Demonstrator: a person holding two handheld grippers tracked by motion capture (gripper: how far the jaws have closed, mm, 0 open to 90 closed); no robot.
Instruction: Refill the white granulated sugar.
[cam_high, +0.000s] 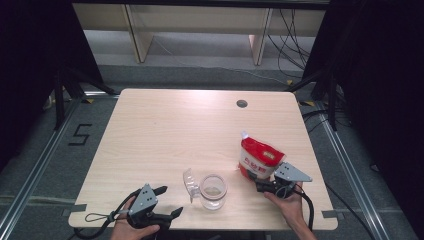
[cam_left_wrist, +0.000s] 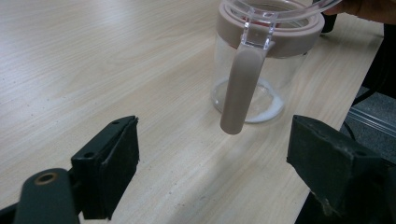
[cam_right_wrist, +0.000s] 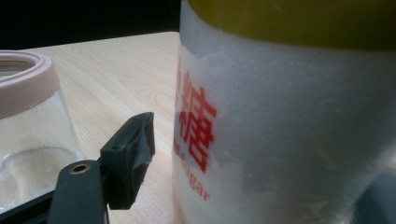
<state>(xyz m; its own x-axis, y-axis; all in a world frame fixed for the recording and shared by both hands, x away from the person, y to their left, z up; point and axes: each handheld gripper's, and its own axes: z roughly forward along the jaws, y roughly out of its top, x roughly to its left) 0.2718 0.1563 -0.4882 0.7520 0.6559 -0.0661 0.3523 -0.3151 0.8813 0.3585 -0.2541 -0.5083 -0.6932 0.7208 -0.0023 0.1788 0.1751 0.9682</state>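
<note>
Right gripper (cam_high: 264, 181) jaws standing wide around the soft red-and-white sugar pouch (cam_high: 259, 159), not pinching yet; bag is slumping, grab mid-body. Left gripper (cam_high: 167, 201) idling open.

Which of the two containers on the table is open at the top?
The clear glass jar near the table's front edge: its hinged lid is flipped up to its left. The red and white sugar pouch to its right stands upright, spout capped.
</note>
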